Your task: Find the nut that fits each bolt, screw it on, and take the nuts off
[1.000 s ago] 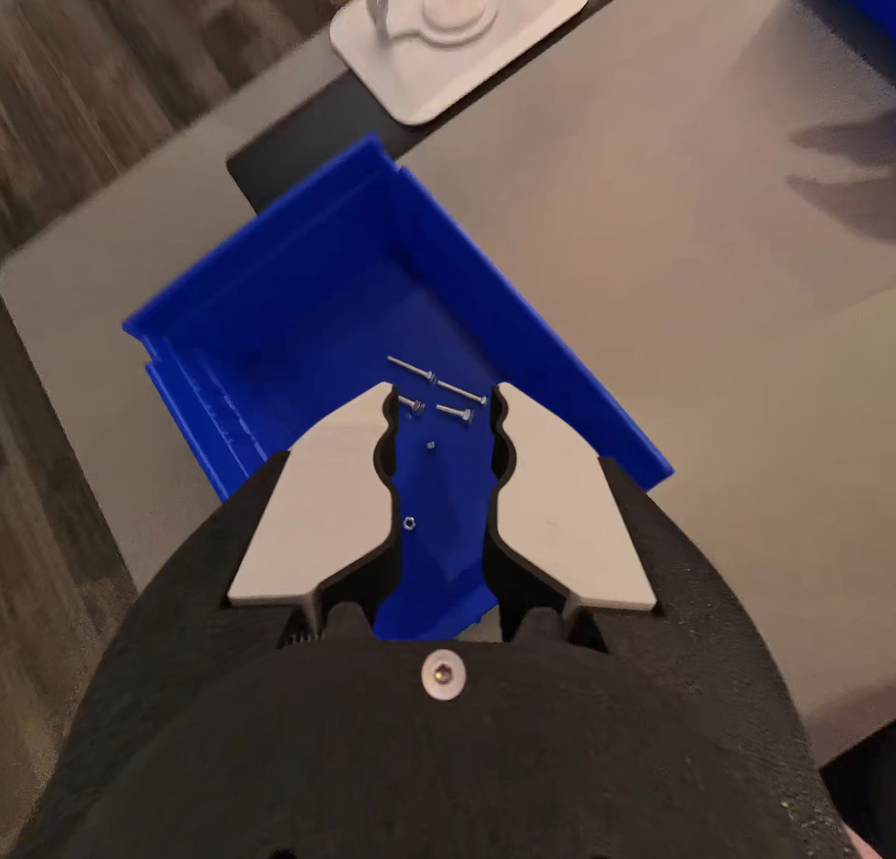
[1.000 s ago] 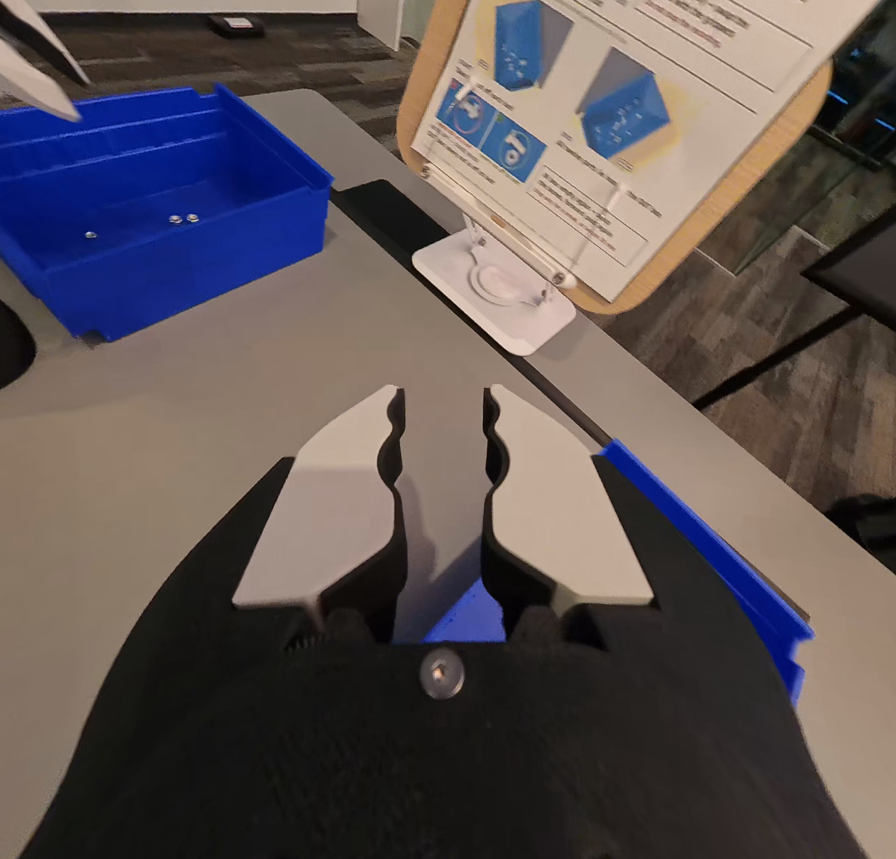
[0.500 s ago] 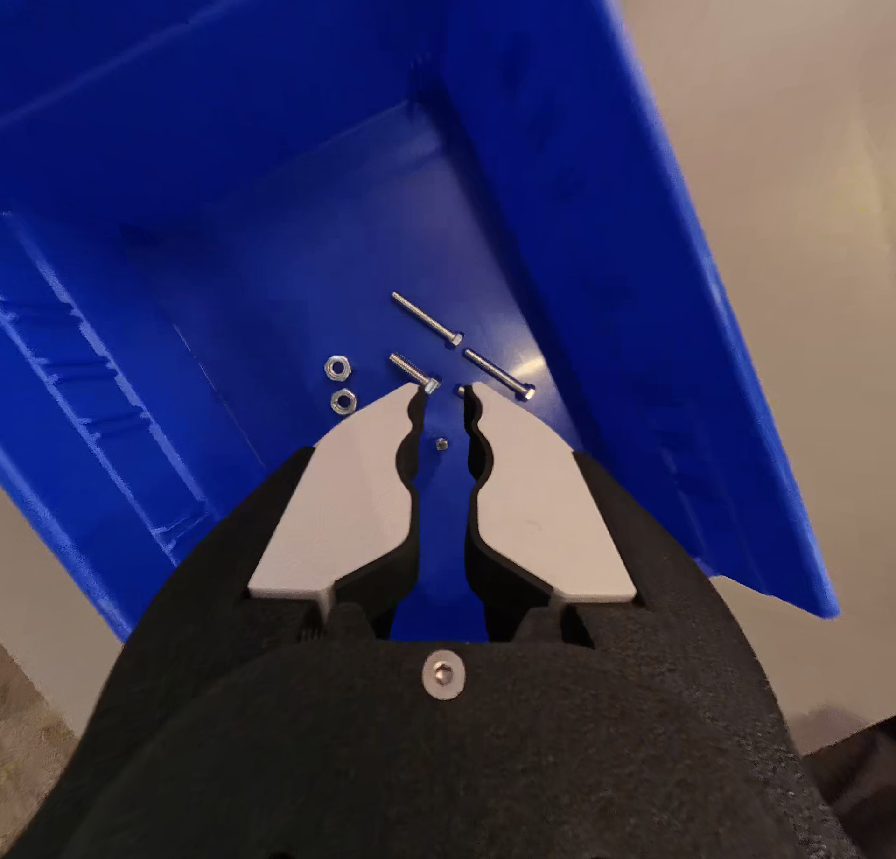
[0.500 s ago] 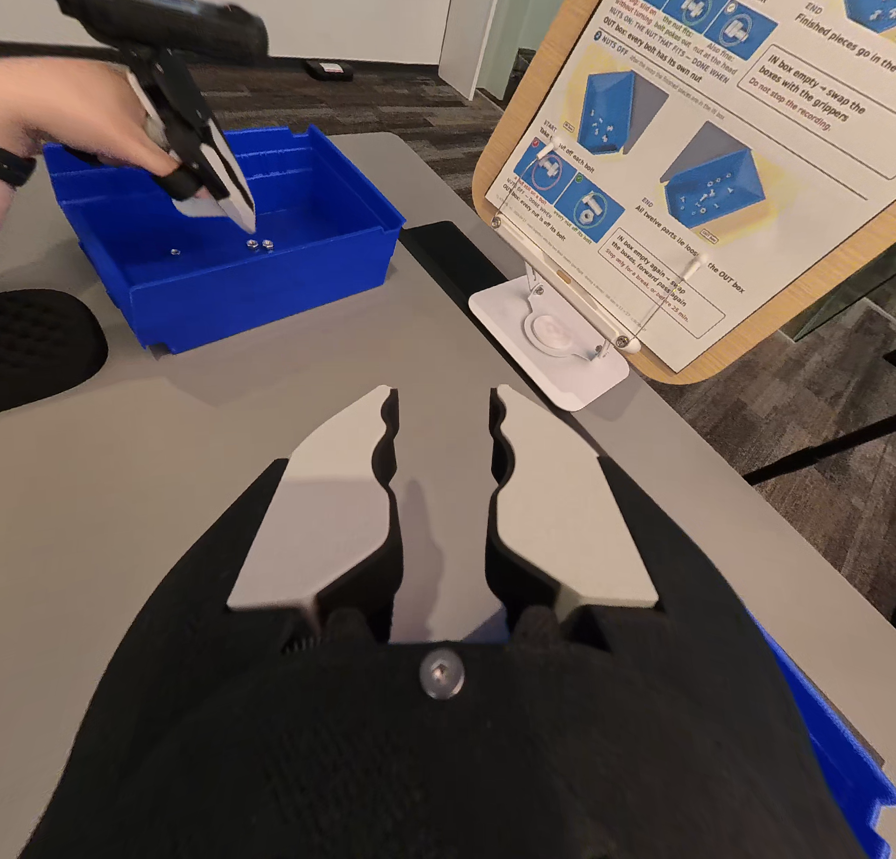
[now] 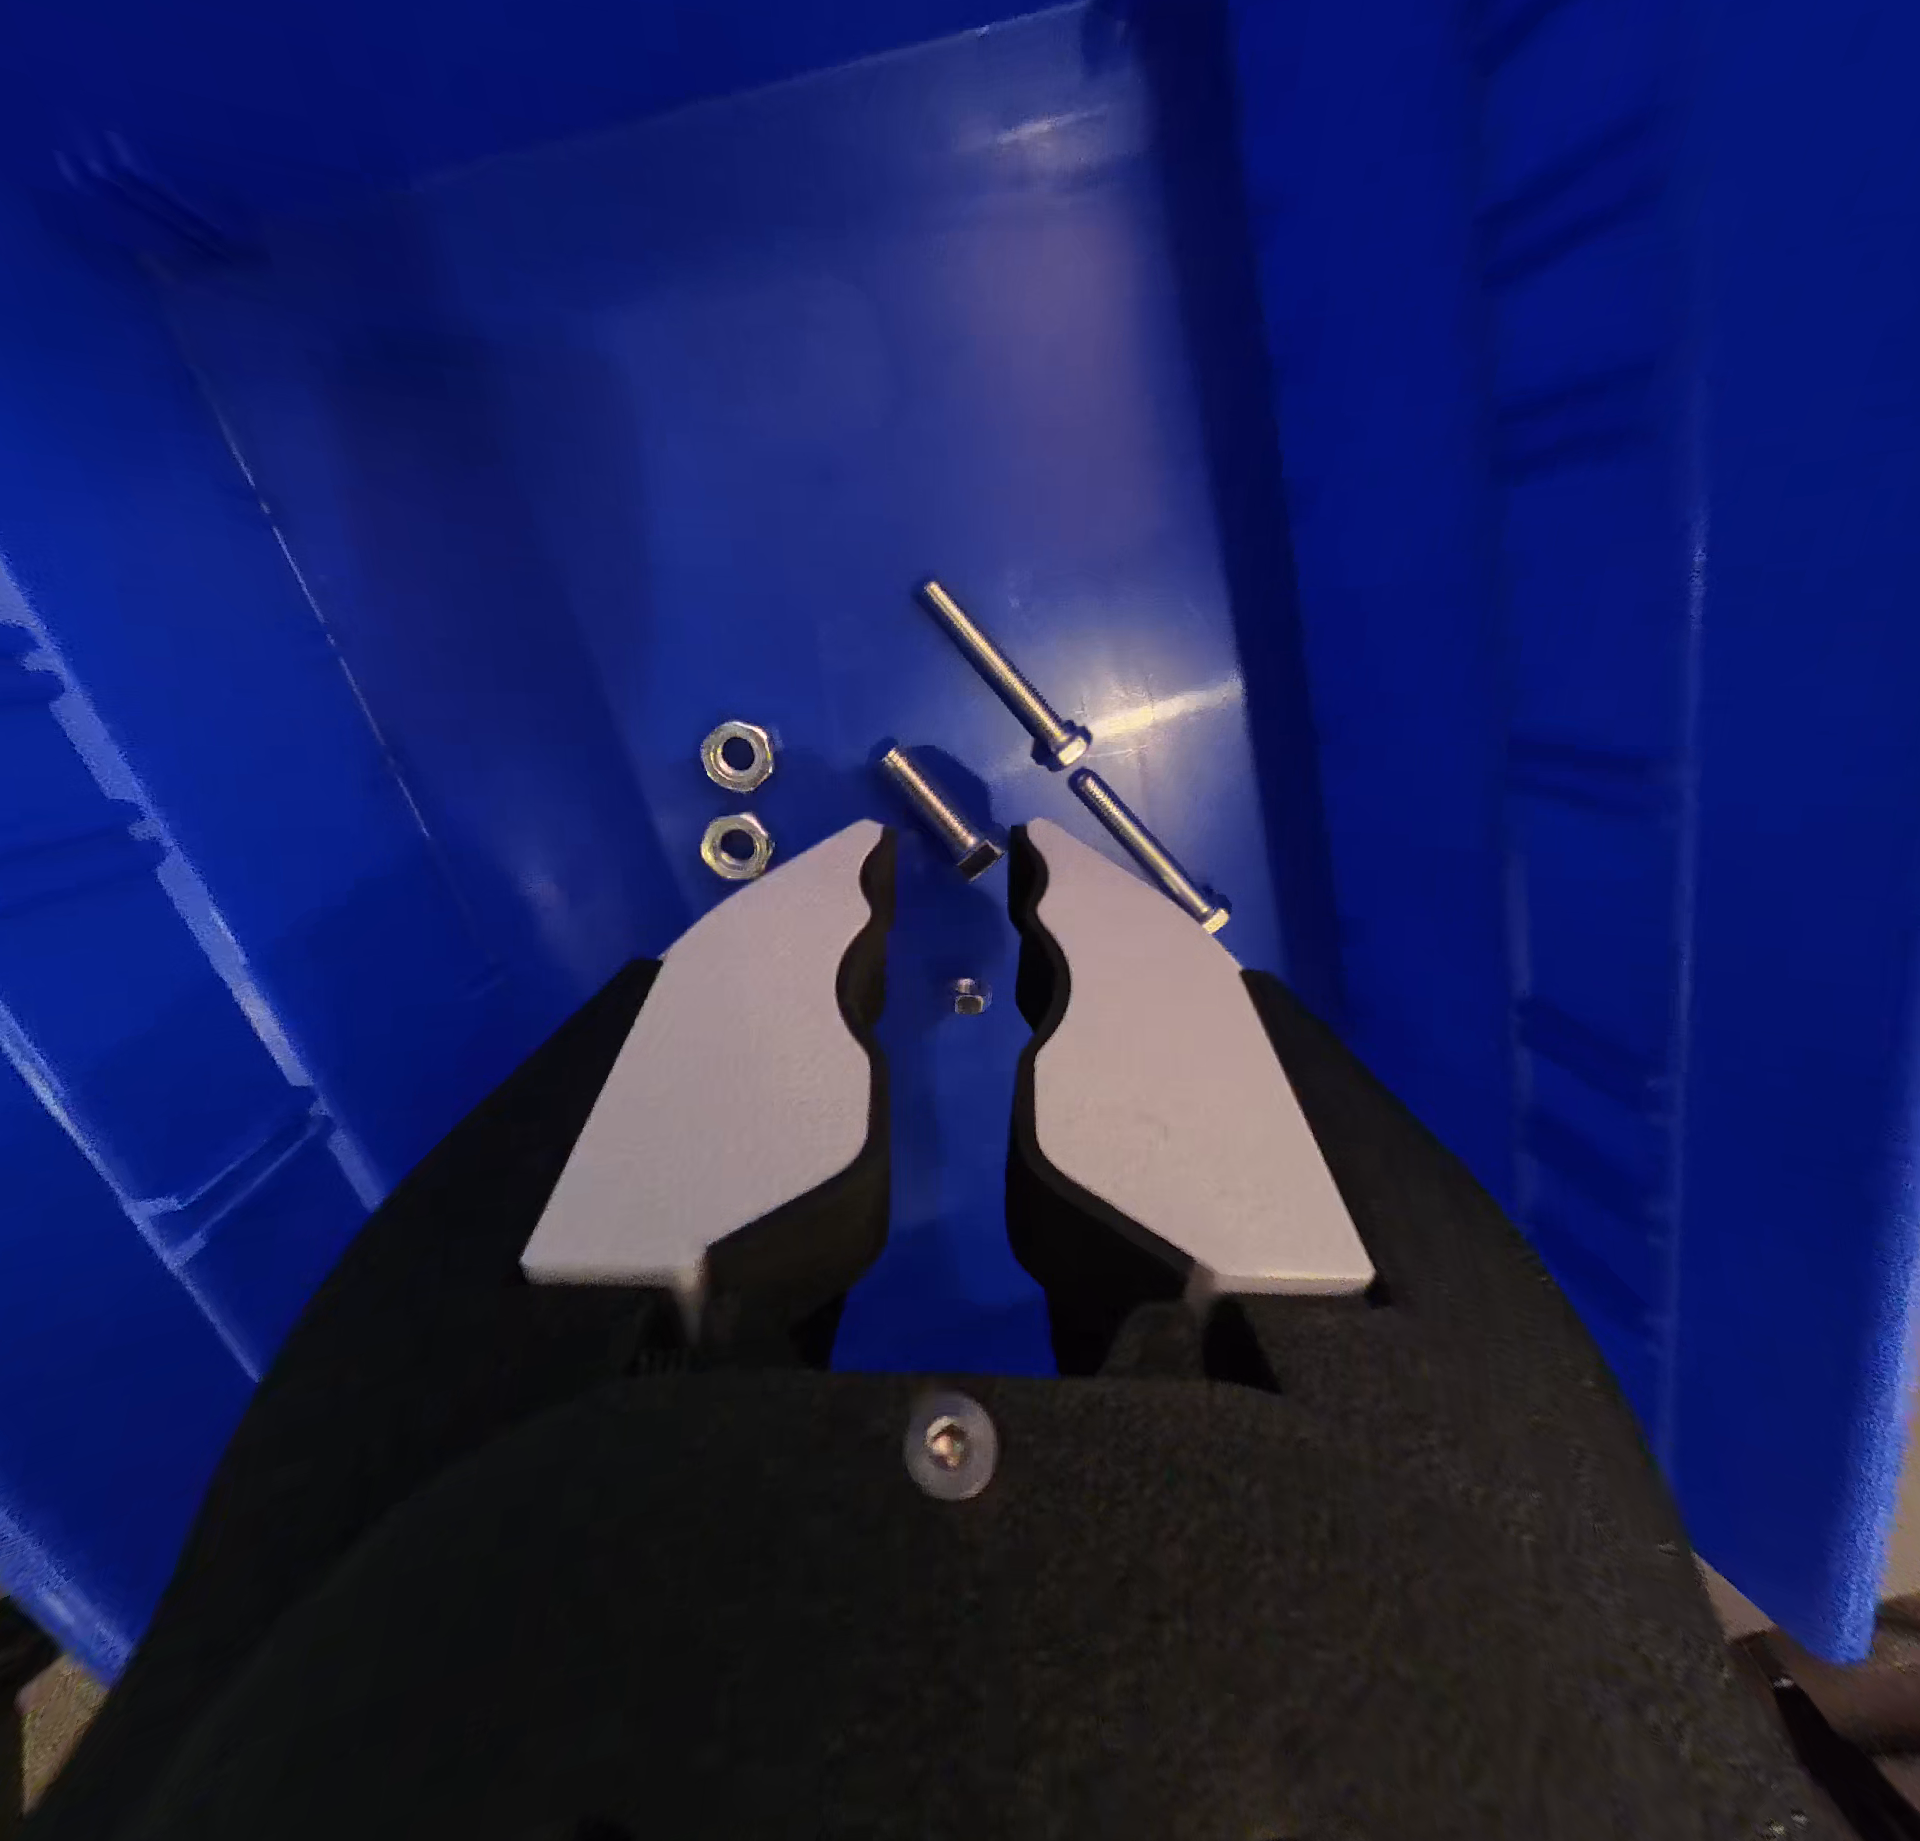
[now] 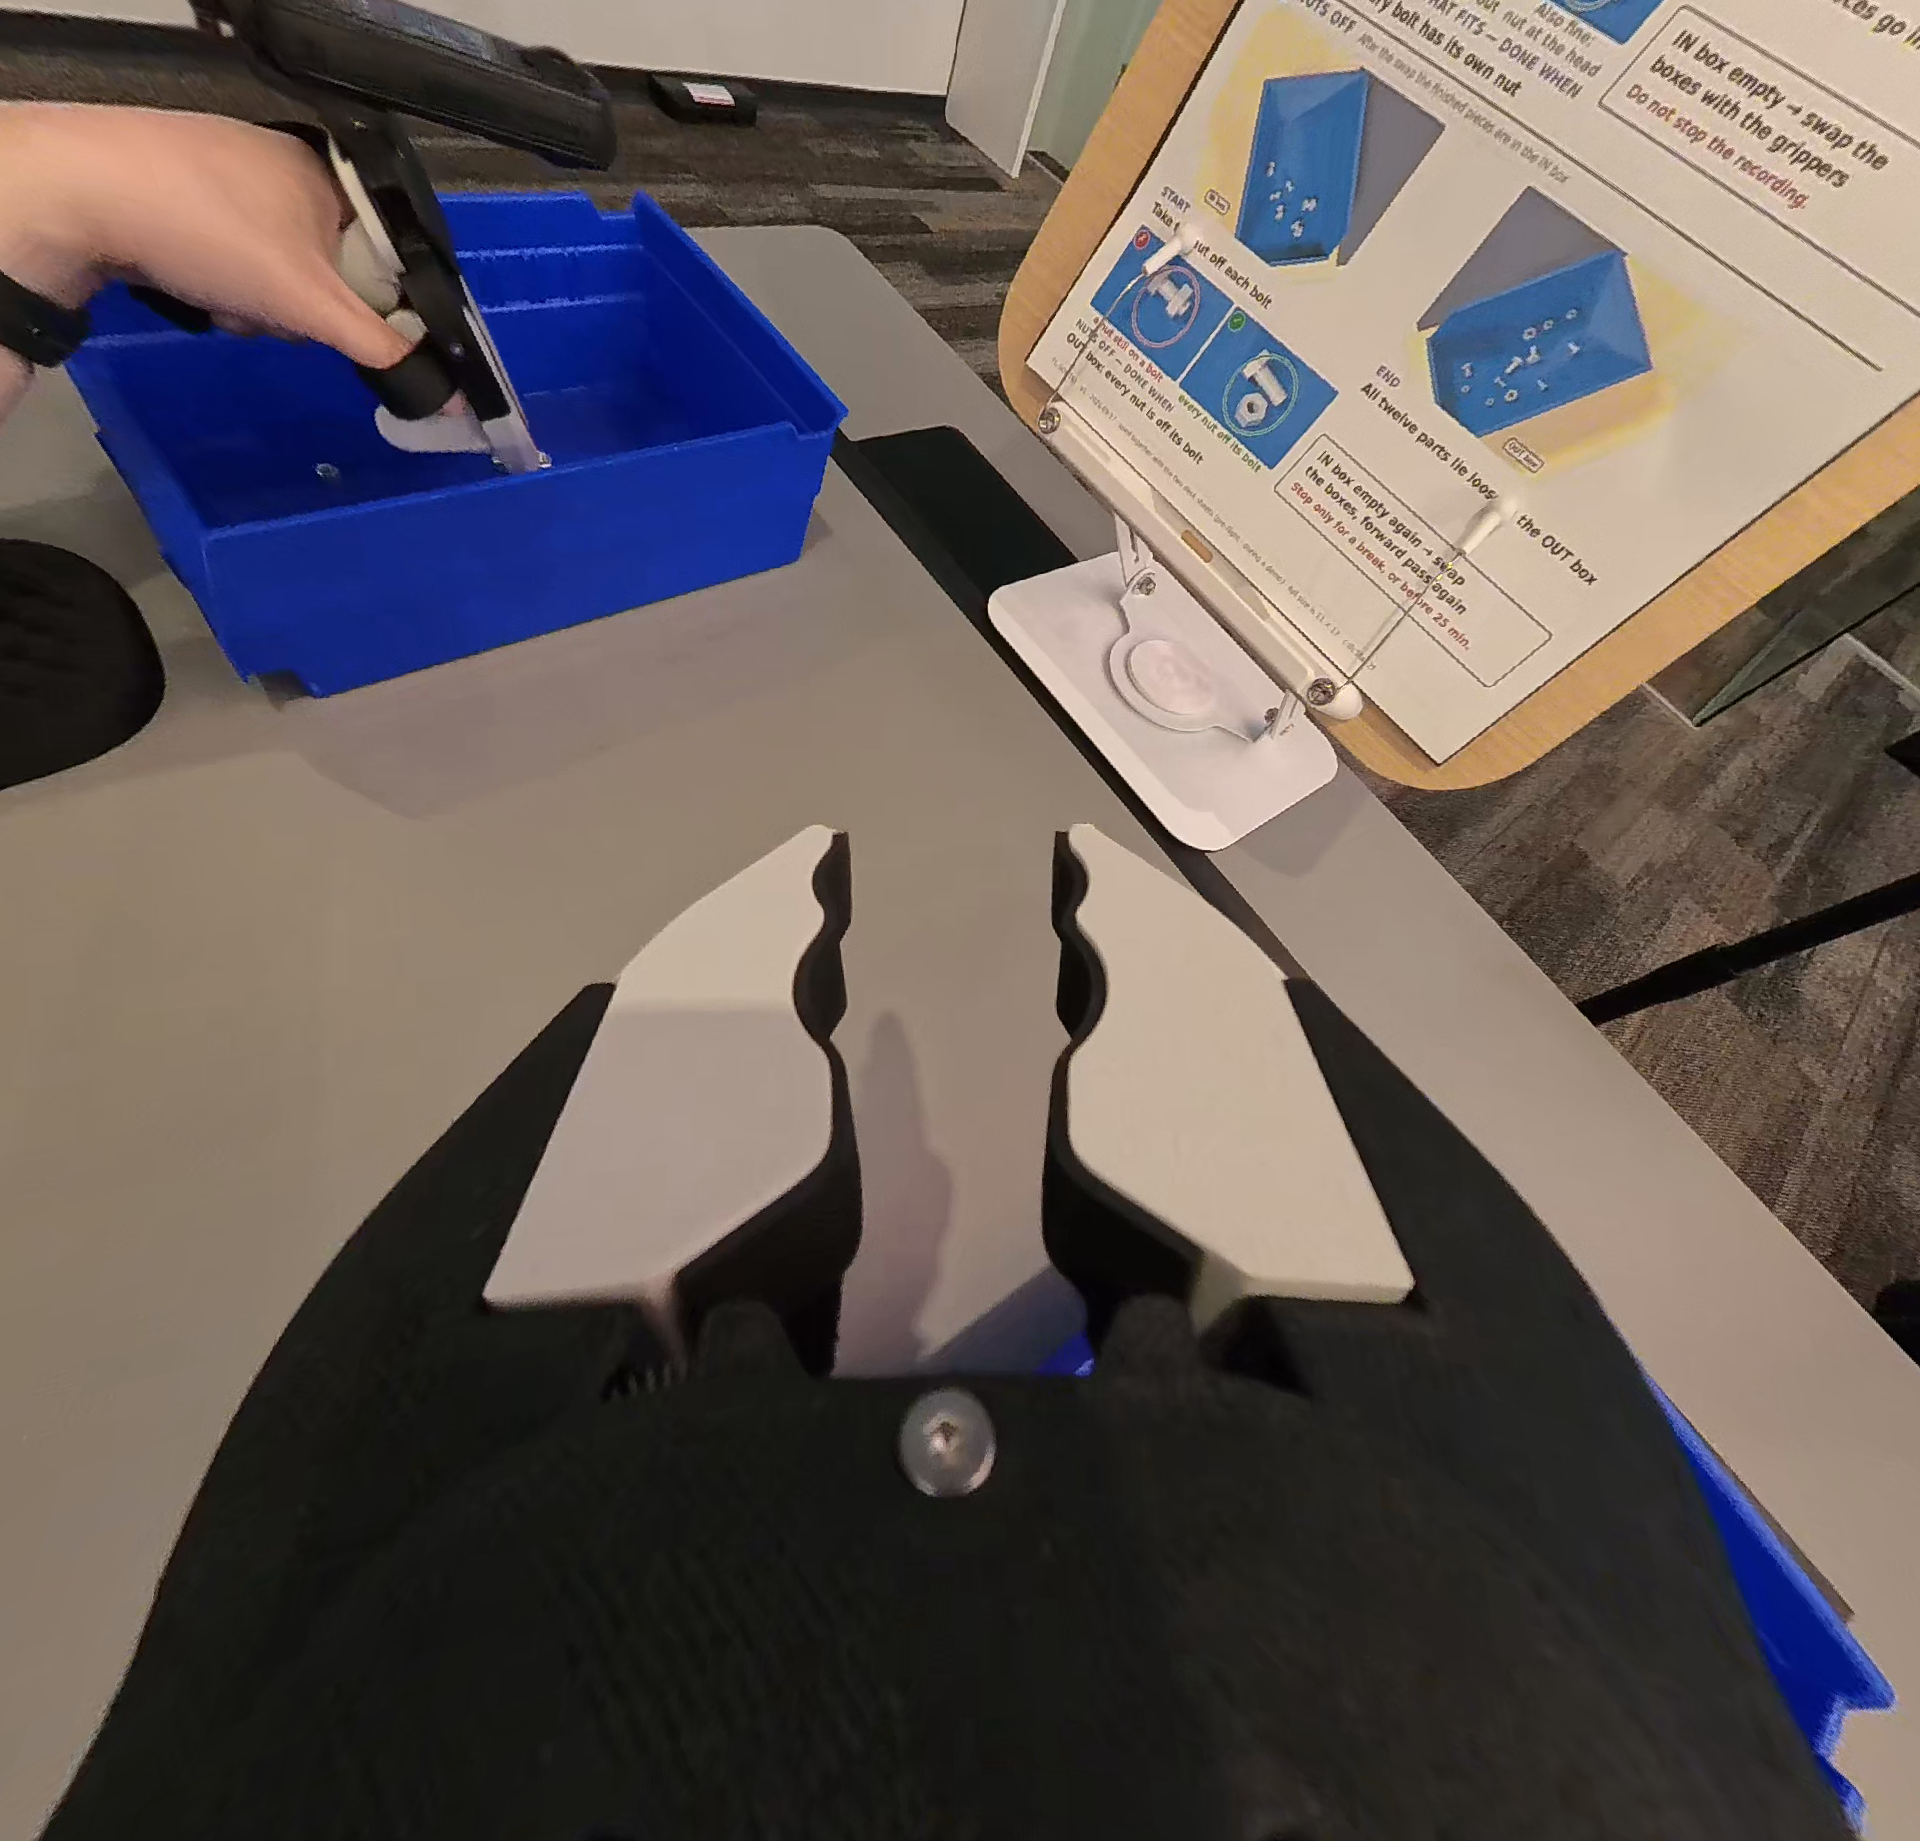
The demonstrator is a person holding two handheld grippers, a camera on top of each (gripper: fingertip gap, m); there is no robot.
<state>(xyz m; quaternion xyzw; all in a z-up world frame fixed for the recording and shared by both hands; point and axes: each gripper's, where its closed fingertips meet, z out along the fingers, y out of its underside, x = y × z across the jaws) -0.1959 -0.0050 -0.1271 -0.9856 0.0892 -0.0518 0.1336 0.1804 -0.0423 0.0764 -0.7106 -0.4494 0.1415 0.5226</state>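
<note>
My left gripper is open and low inside a blue bin, its tips on either side of the head of a short thick bolt. A long bolt and a thinner bolt lie just to the right. Two larger nuts lie to the left, and a tiny nut lies between the fingers. My right gripper is open and empty above the grey table. The right wrist view shows the left gripper reaching down into that bin.
A board with an instruction sheet stands on a white base at the table's far right edge. A second blue bin lies under my right gripper. A black pad lies at the left. A hand holds the left gripper. The grippers' ends are close to 45 centimeters from one another. About 5 centimeters separates my left fingertips from the thinner bolt.
My left gripper has gone down into the bin and closer to the bolts, its tips now beside the short bolt's head. My right gripper has stayed open and shifted only slightly.
</note>
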